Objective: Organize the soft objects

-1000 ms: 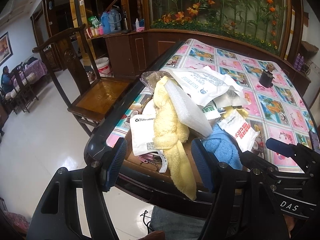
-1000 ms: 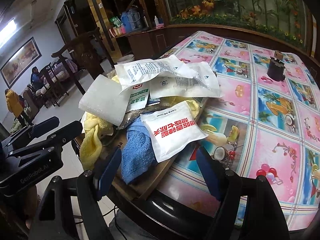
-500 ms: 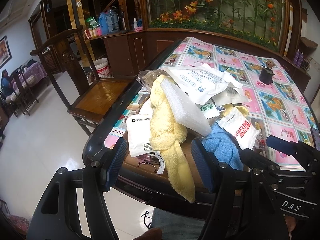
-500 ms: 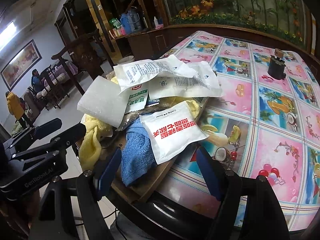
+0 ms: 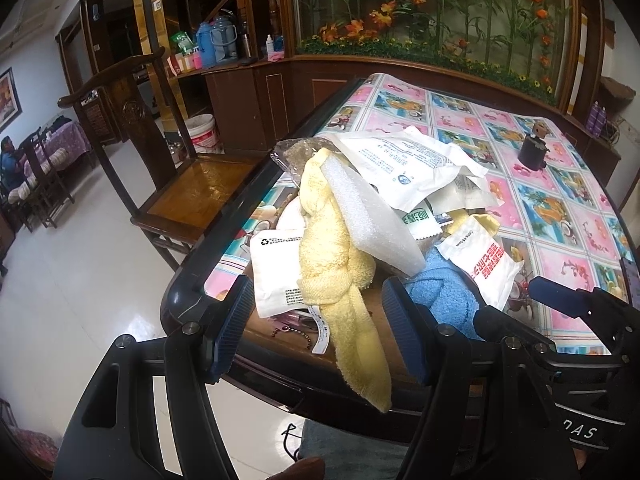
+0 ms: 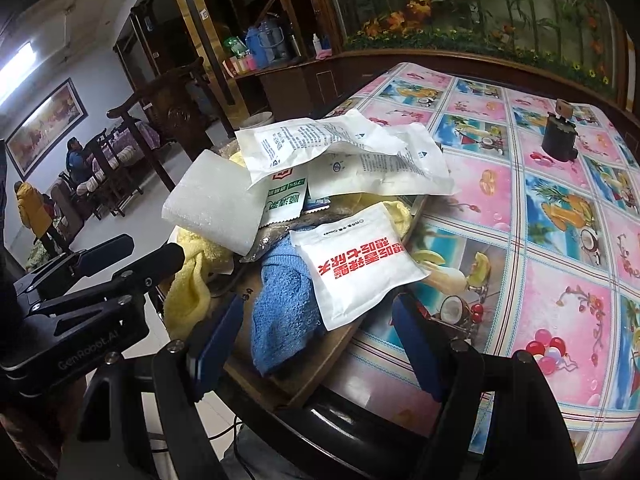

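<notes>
A heap of soft things lies on a brown board (image 6: 336, 344) at the table's near corner. A knotted yellow towel (image 5: 340, 276) hangs over the edge, with a white foam block (image 5: 368, 216) on it. Beside it lies a blue towel (image 6: 284, 312), partly under a white pouch with red print (image 6: 360, 268). Large white packets (image 6: 340, 152) top the pile. My left gripper (image 5: 320, 312) hovers open in front of the yellow towel, touching nothing. My right gripper (image 6: 316, 320) is open too, just short of the blue towel and pouch. The left gripper (image 6: 100, 272) also shows in the right wrist view.
The table (image 6: 540, 216) has a pink and blue picture cloth and a dark rounded rim. A small dark object (image 5: 534, 148) stands far right on it. A wooden chair (image 5: 176, 168) stands at the left by the table. Wooden cabinets and a flower panel line the back.
</notes>
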Action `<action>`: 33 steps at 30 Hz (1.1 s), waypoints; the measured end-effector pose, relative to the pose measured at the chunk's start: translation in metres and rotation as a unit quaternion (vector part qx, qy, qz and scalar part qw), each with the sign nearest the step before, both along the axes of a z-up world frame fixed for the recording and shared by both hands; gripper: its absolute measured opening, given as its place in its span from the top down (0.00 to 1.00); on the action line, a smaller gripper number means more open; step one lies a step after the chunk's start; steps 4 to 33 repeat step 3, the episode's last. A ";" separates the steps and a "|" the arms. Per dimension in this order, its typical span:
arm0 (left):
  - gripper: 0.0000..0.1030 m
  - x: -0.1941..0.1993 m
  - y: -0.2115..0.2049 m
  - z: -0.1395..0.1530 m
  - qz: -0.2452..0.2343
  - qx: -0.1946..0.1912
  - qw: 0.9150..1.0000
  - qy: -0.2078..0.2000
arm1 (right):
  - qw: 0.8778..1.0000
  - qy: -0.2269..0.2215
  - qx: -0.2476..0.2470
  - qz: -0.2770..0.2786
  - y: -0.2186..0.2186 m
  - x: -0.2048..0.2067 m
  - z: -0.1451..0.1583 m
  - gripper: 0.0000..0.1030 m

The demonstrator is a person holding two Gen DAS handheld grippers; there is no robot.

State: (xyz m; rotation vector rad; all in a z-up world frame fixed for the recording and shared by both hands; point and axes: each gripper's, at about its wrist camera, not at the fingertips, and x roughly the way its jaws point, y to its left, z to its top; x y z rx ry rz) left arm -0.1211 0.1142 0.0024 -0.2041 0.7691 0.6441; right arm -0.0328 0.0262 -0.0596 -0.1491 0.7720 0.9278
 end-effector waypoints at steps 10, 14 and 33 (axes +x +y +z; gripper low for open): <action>0.35 0.001 -0.002 0.001 -0.006 0.010 1.000 -0.002 | 1.000 0.005 0.004 -0.001 -0.001 0.001 -0.001 0.25; 0.35 0.001 -0.002 0.001 -0.006 0.010 1.000 -0.002 | 1.000 0.005 0.004 -0.001 -0.001 0.001 -0.001 0.25; 0.35 0.001 -0.002 0.001 -0.006 0.010 1.000 -0.002 | 1.000 0.005 0.004 -0.001 -0.001 0.001 -0.001 0.25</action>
